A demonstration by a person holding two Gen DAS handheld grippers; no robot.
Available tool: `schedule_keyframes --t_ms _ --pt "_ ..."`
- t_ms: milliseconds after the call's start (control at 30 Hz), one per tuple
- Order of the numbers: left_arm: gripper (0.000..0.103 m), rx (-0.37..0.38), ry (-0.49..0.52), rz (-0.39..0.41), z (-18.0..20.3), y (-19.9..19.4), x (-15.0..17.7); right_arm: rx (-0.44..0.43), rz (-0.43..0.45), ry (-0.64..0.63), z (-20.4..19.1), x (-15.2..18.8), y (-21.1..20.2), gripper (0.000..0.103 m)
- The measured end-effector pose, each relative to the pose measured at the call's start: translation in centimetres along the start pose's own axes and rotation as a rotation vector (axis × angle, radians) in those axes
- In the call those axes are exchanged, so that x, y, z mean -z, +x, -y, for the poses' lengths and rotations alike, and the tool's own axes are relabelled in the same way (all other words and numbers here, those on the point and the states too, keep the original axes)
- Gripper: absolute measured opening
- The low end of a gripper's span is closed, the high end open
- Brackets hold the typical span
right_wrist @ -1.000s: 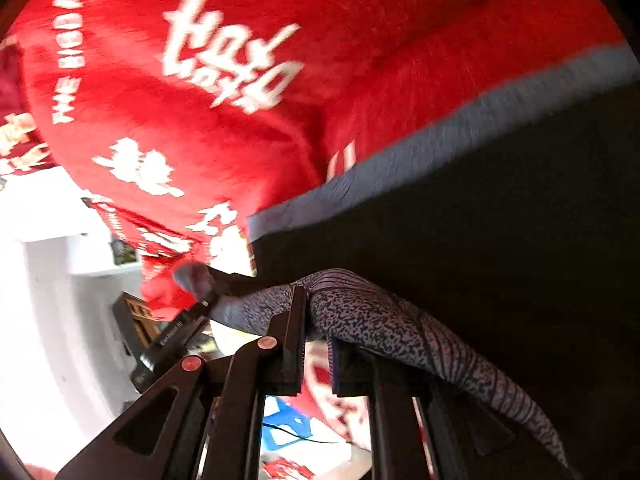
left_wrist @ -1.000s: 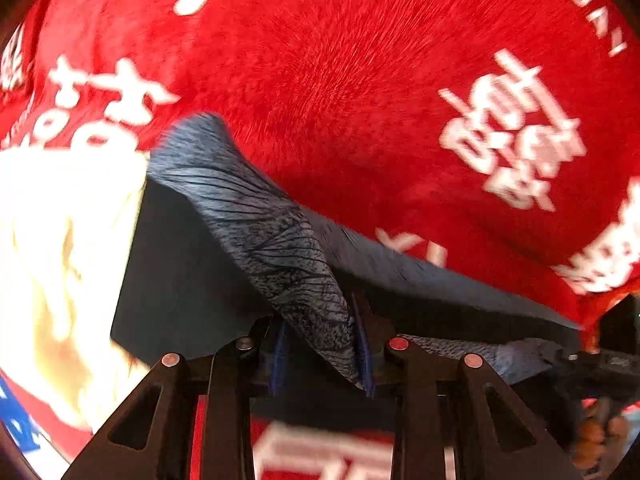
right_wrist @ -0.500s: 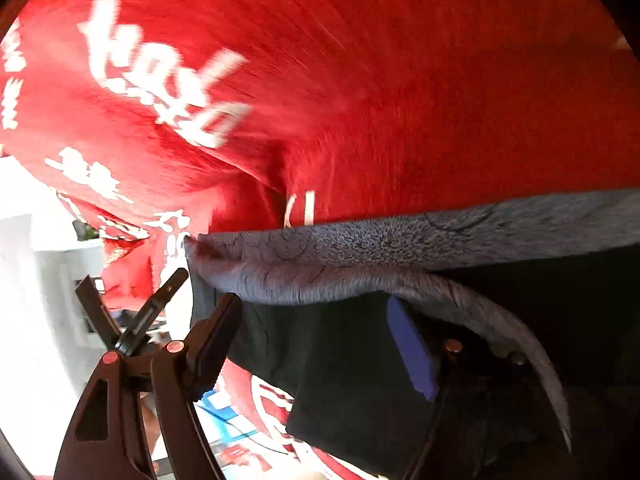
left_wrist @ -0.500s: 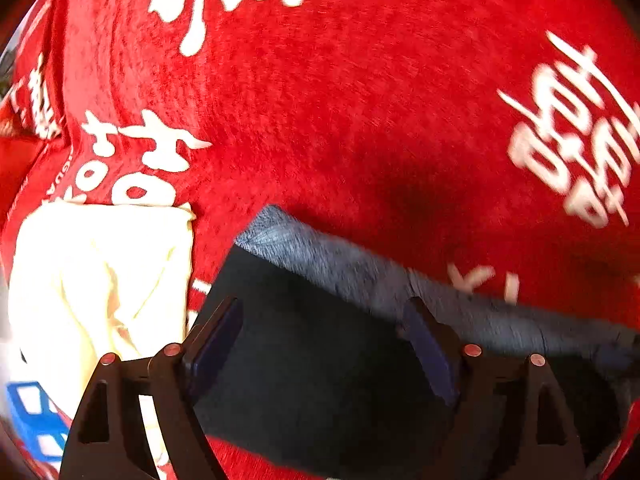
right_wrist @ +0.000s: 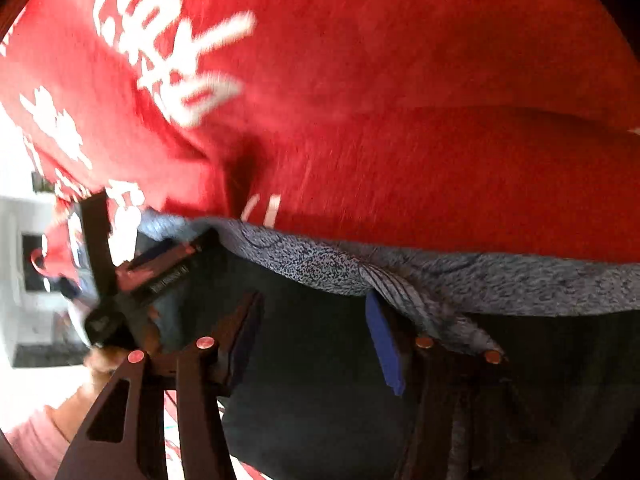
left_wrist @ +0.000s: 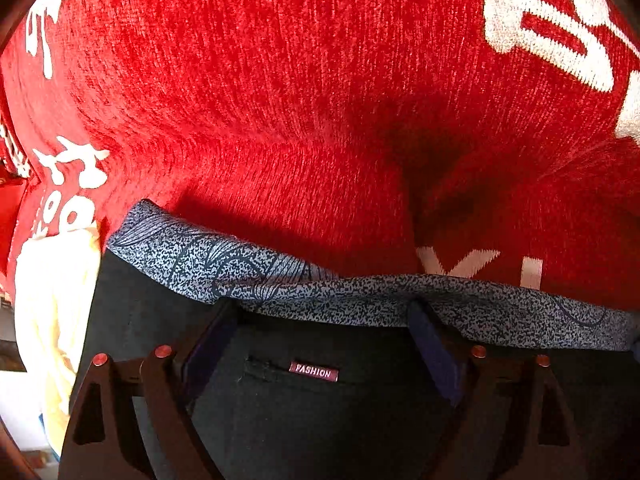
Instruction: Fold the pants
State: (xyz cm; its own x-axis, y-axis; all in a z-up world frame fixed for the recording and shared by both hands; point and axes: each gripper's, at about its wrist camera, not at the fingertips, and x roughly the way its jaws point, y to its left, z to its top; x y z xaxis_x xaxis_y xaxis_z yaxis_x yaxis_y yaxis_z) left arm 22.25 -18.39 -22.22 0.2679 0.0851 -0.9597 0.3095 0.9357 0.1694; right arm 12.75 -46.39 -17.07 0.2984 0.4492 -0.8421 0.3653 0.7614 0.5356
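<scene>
Red plush fabric with white lettering [left_wrist: 280,100] covers the surface and fills the upper part of both wrist views, from nine o'clock round to three. On it lie the black pants [left_wrist: 320,420], filling the lower half of each view from about four to eight o'clock, with their blue-grey speckled waistband [left_wrist: 360,296] running across the middle as the upper edge. A small maroon tag reading FASHION [left_wrist: 314,372] sits on the black cloth at six o'clock in the left view. A pale yellow cloth [left_wrist: 56,320] lies just beside the pants at about eight o'clock.

The left claw [left_wrist: 320,328] stands released, its jaws having just been opening wide; both fingers reach to the waistband's lower edge, and only flat cloth lies between them, ungripped. The right claw [right_wrist: 316,320] is also released, though its jaws have just been closing partway; a fold of the waistband drapes over its right finger at about four o'clock, and nothing is pinched. In the right view the left claw appears at nine o'clock, with a hand [right_wrist: 100,364] behind it.
</scene>
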Motion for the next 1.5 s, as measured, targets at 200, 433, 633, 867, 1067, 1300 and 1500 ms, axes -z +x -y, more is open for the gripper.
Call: schedule_keyframes --t_ms 200,433,633,867,1067,1300,1500 --pt "0.088 0.051 0.01 -0.017 -0.4 -4.5 3.0 -0.065 0.074 0.04 2.0 2.8 -5.7 0.068" --pt "0.088 0.105 0.143 -0.055 3.9 -9.2 10.3 -0.006 0.078 0.155 6.0 10.8 -9.9 0.068" --pt "0.088 0.153 0.237 -0.097 8.3 -11.5 15.5 0.06 0.122 0.237 8.5 17.5 -13.9 0.069" --pt "0.088 0.2 0.319 -0.074 10.7 -13.0 19.1 0.13 0.111 0.385 12.2 27.3 -16.1 0.069" --pt "0.088 0.207 0.369 -0.056 11.3 -14.8 23.0 0.15 0.112 0.471 13.3 35.0 -14.9 0.069" --pt "0.088 0.199 0.411 -0.041 12.4 -16.8 27.6 0.054 0.173 0.523 13.9 38.8 -12.2 0.067" --pt "0.088 0.195 0.44 -0.045 12.6 -17.3 30.0 -0.023 0.253 0.519 14.2 39.4 -11.3 0.059"
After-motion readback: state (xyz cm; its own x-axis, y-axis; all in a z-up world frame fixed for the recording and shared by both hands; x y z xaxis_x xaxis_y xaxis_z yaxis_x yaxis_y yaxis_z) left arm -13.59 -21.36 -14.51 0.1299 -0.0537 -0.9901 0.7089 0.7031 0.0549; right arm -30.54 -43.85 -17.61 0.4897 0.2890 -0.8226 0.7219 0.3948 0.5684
